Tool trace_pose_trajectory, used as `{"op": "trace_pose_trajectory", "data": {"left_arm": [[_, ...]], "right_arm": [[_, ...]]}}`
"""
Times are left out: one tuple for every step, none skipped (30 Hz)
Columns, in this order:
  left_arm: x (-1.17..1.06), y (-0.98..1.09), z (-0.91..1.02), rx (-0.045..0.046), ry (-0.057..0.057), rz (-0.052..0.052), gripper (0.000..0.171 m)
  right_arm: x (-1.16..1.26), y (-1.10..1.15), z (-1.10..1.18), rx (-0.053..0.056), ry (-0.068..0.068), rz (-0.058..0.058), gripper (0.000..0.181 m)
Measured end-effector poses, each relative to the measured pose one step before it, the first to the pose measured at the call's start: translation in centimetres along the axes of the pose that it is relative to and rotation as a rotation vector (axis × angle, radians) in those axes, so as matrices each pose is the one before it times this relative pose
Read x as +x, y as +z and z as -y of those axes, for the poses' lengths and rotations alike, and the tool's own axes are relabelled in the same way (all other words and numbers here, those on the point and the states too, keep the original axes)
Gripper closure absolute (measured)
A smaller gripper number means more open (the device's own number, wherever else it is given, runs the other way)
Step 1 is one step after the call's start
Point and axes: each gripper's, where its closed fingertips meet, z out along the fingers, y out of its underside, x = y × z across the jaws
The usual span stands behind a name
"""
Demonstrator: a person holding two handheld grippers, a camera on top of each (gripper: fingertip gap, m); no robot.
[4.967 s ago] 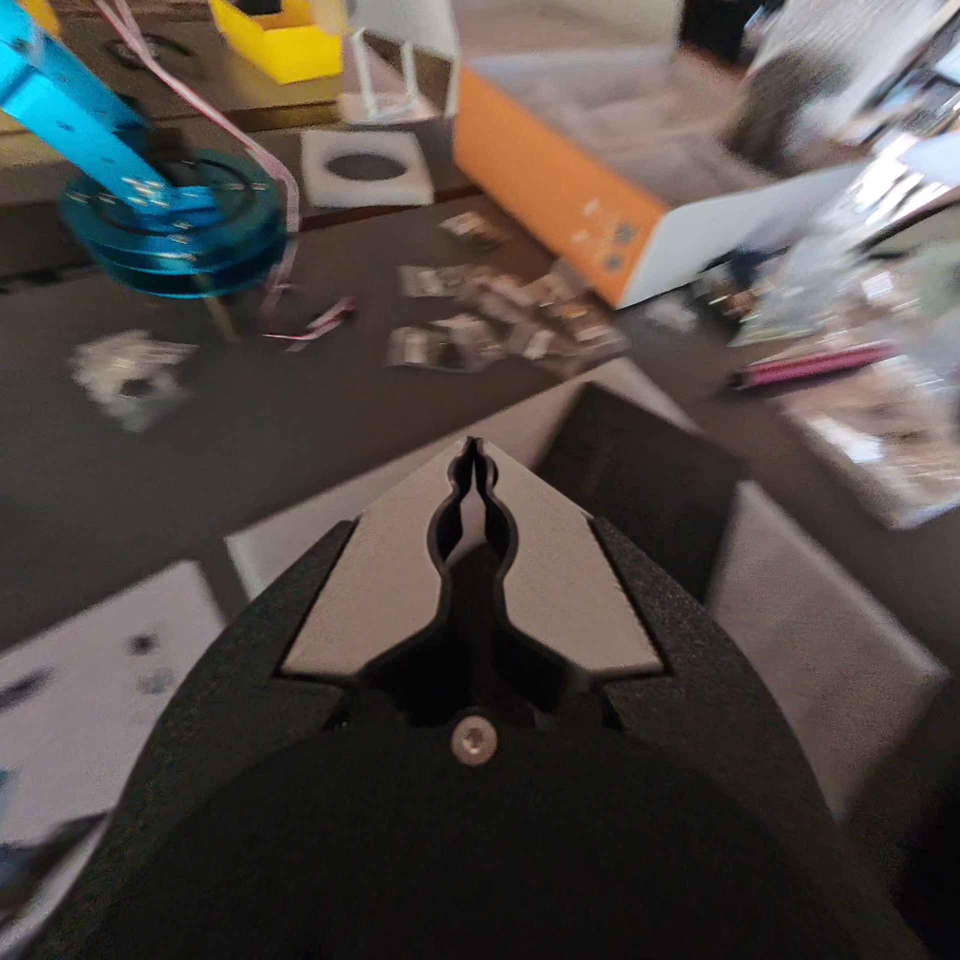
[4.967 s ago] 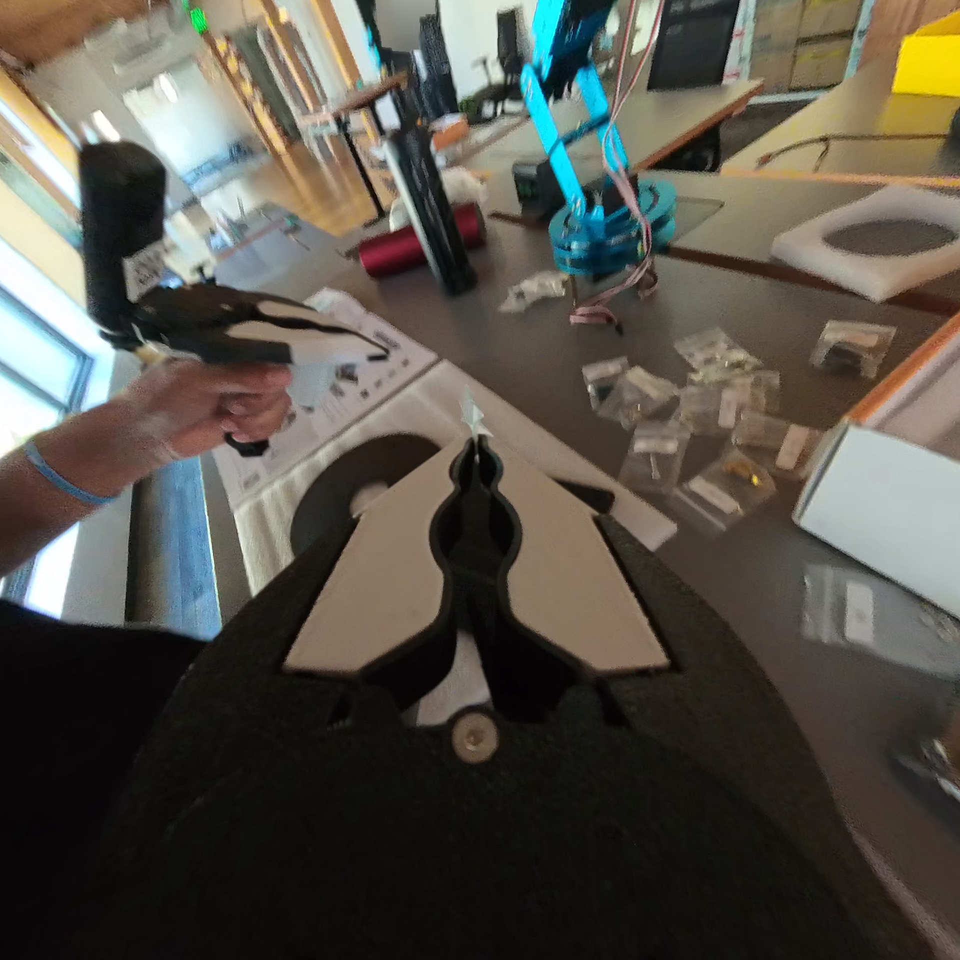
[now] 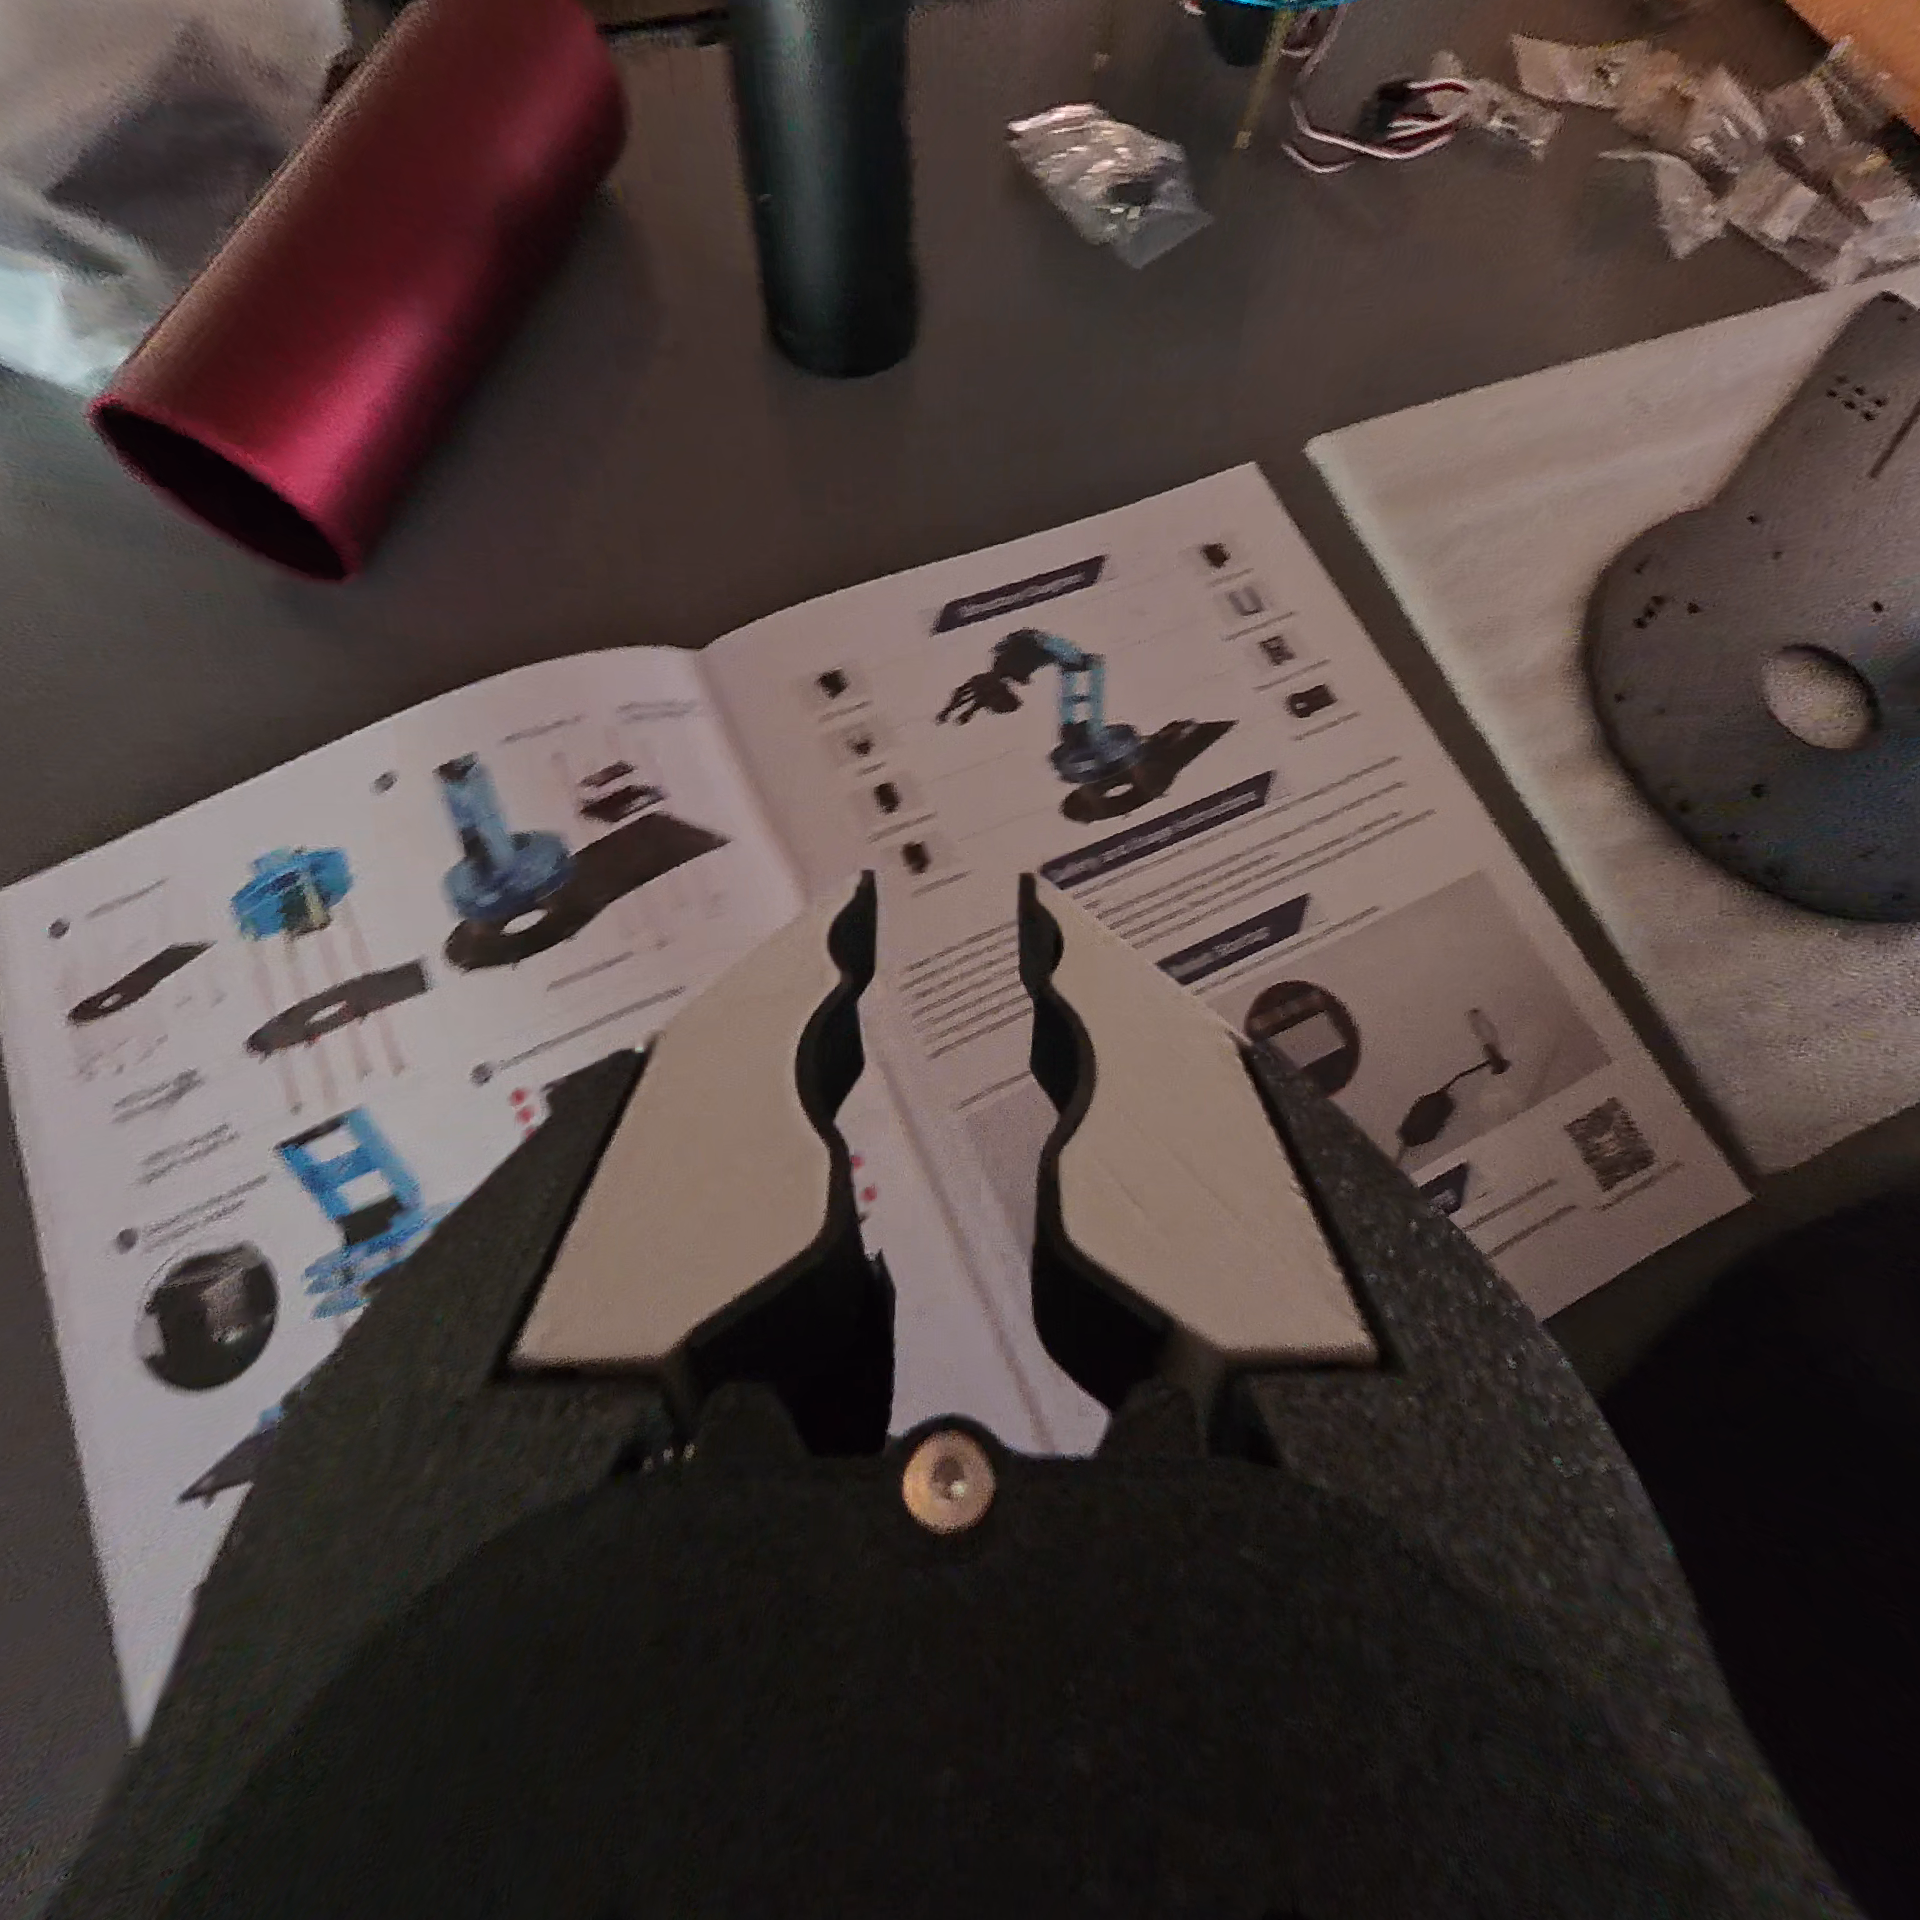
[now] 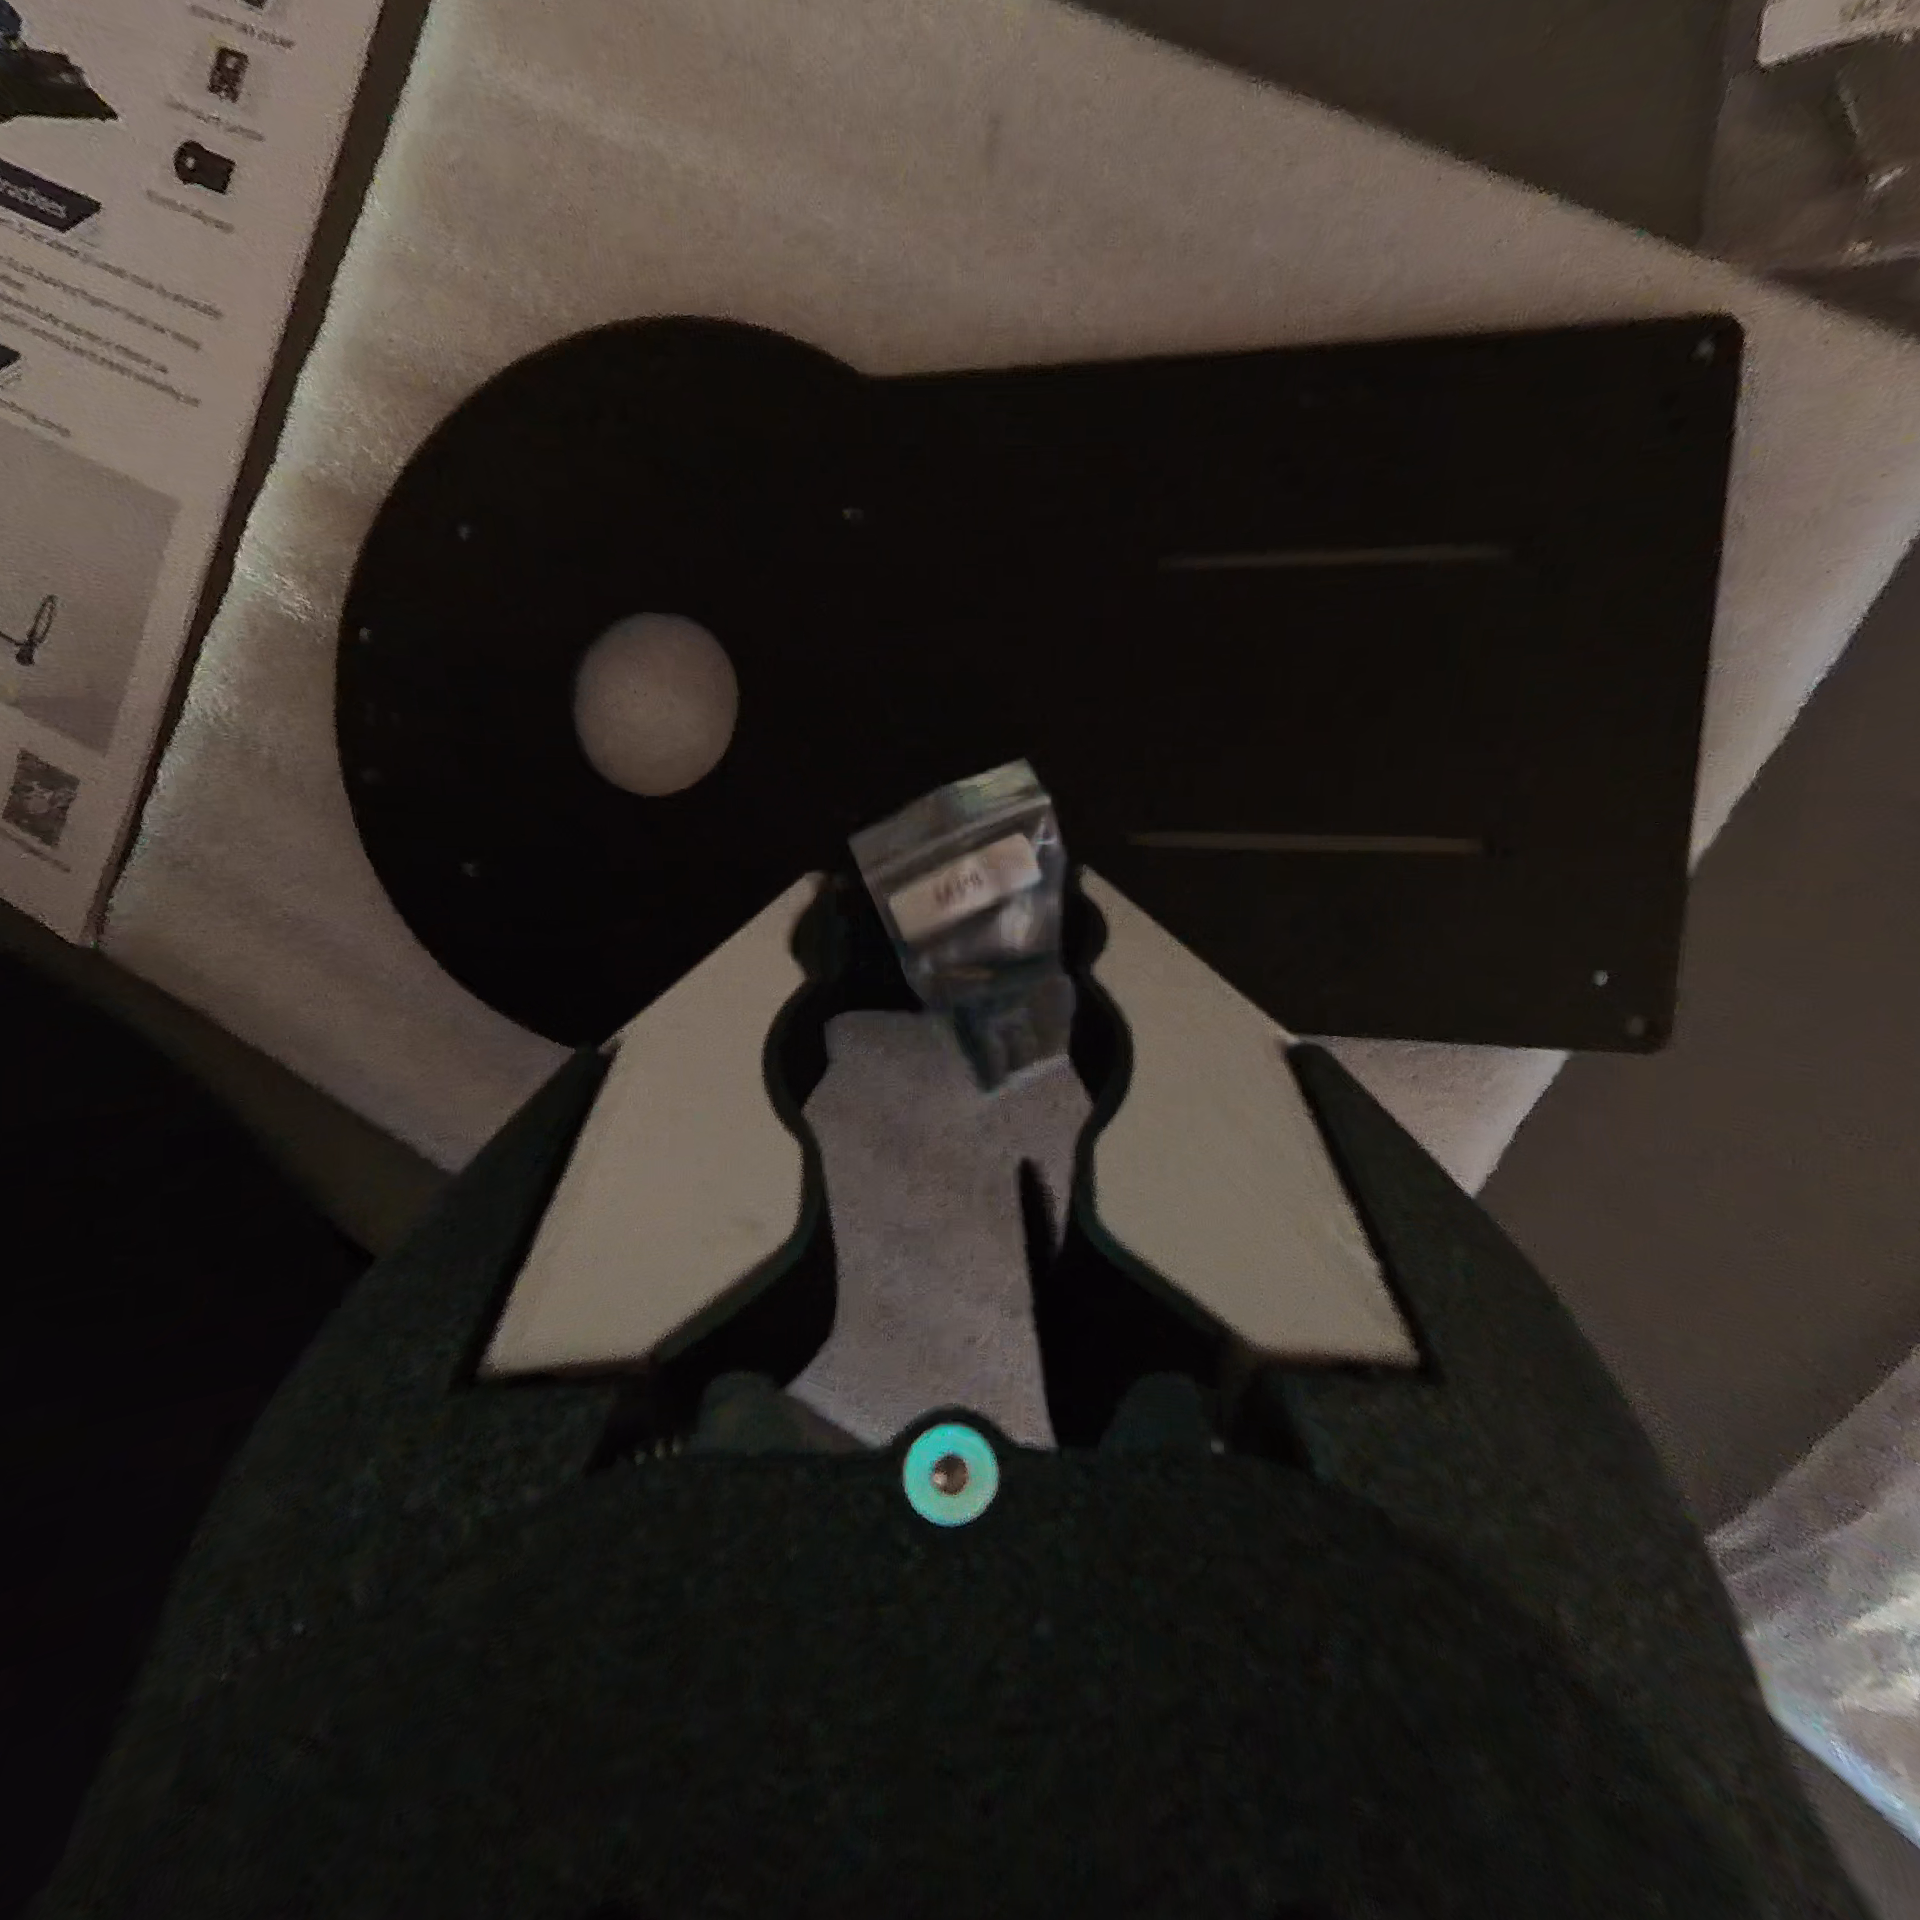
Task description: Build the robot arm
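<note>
Right claw (image 4: 945, 914): jaws part-open, a small clear packet (image 4: 971, 914) with a white label seen between the tips, whether gripped cannot be told; directly beyond is found a black plate (image 4: 1143, 665), long axis crosswise, laid on white foam (image 4: 727, 208). Left claw (image 3: 943, 894): narrowly parted, empty, held above an open booklet (image 3: 582, 831); farther on the surface (image 3: 675, 436) are noted a red tube (image 3: 384, 270), a dark cylinder (image 3: 831, 177) and small bags (image 3: 1112, 177).

I see a grey worktop (image 3: 644, 488). Directly on it: open illustrated booklet (image 3: 436, 935), white foam sheet (image 3: 1486, 540) just right of it, red tube (image 3: 384, 281) lying down, dark cylinder (image 3: 831, 187), small clear bags (image 3: 1112, 177) at rear.
</note>
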Motion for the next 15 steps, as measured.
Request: {"op": "trace_pose_trajectory", "data": {"left_arm": [[1.035,0.28,0.376,-0.00456,0.0207,0.0024,0.145],[0.998,0.222,0.349,-0.00541,0.0177,0.006,0.145],[1.023,0.202,0.374,-0.00398,0.0113,0.0058,0.145],[1.122,0.203,0.404,-0.00116,0.0034,0.0004,0.145],[1.25,0.26,0.444,0.00006,-0.0035,-0.0073,0.145],[1.336,0.33,0.406,-0.00136,-0.0072,-0.0124,0.146],[1.363,0.408,0.381,-0.00399,-0.0068,-0.0125,0.145],[1.305,0.436,0.35,-0.00511,-0.0028,-0.0082,0.146],[1.225,0.41,0.359,-0.00284,0.0014,-0.002,0.145],[1.184,0.376,0.382,0.0006,0.0038,0.0,0.145],[1.2,0.338,0.349,0.0001,0.0043,-0.0031,0.146],[1.173,0.325,0.257,-0.00427,0.004,-0.0061,0.146],[1.088,0.29,0.164,-0.00788,0.0036,-0.0054,0.145],[0.98,0.218,0.116,-0.00871,0.0034,-0.0043,0.146],[0.888,0.184,0.058,-0.00814,0.0032,-0.0051,0.145]], "right_arm": [[0.165,-0.287,-0.386,0.0207,-0.0092,0.023,0.132],[-0.086,-0.627,-0.323,0.0322,-0.0272,0.0286,0.133],[-0.191,-0.765,-0.368,0.0351,-0.0439,0.0252,0.137],[-0.178,-0.708,-0.515,0.0265,-0.0513,0.0155,0.145],[-0.157,-0.535,-0.525,0.024,-0.0508,0.0085,0.155],[-0.031,-0.317,-0.49,0.0192,-0.0418,-0.0007,0.161],[0.264,-0.162,-0.494,0.0113,-0.0278,-0.0154,0.164],[0.583,-0.013,-0.484,0.0075,-0.0069,-0.0253,0.167],[0.383,0.122,-0.389,0.004,0.006,-0.0032,0.168],[0.338,0.16,-0.233,0.0084,0.0127,0.0022,0.178],[0.288,0.166,-0.011,0.0197,0.0139,0.0037,0.181],[0.188,0.139,0.044,0.0148,0.0078,0.0073,0.181],[0.267,0.09,-0.049,0.0019,-0.0015,-0.0015,0.181],[0.278,-0.009,0.064,0.0062,-0.0116,-0.007,0.181],[0.127,-0.06,0.112,0.0111,-0.0134,0.0032,0.181]]}}
